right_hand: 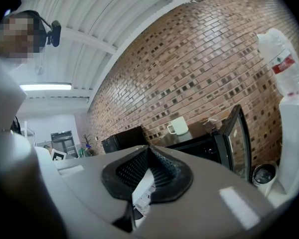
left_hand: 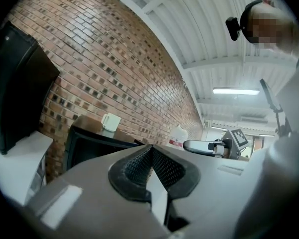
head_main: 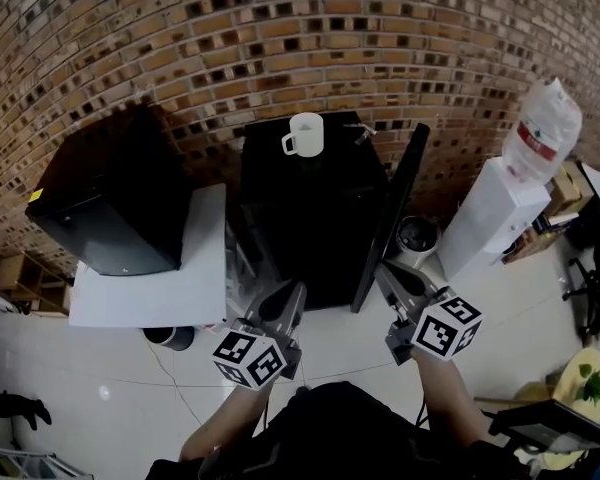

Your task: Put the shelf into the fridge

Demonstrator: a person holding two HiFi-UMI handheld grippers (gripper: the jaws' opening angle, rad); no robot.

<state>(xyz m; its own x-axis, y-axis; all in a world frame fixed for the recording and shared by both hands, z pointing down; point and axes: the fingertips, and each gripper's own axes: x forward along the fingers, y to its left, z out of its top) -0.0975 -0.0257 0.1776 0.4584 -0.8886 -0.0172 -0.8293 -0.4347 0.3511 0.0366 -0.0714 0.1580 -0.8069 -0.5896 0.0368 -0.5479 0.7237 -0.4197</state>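
A small black fridge (head_main: 315,218) stands against the brick wall, its door (head_main: 390,218) swung open to the right. On top of it sits a white mug (head_main: 305,134). I cannot make out a shelf with any certainty in any view. My left gripper (head_main: 296,290) hovers low in front of the fridge's left corner, its jaws shut and empty. My right gripper (head_main: 382,270) is held just below the open door's edge, shut and empty as well. The left gripper view shows the fridge (left_hand: 89,143), the mug (left_hand: 110,122) and the right gripper (left_hand: 202,146). The right gripper view shows the door (right_hand: 234,138).
A black box-shaped appliance (head_main: 110,193) rests on a white table (head_main: 195,288) left of the fridge. A water dispenser (head_main: 495,218) with a bottle (head_main: 545,128) stands at the right, a round bin (head_main: 416,236) beside it. A dark pot (head_main: 170,338) sits on the pale floor.
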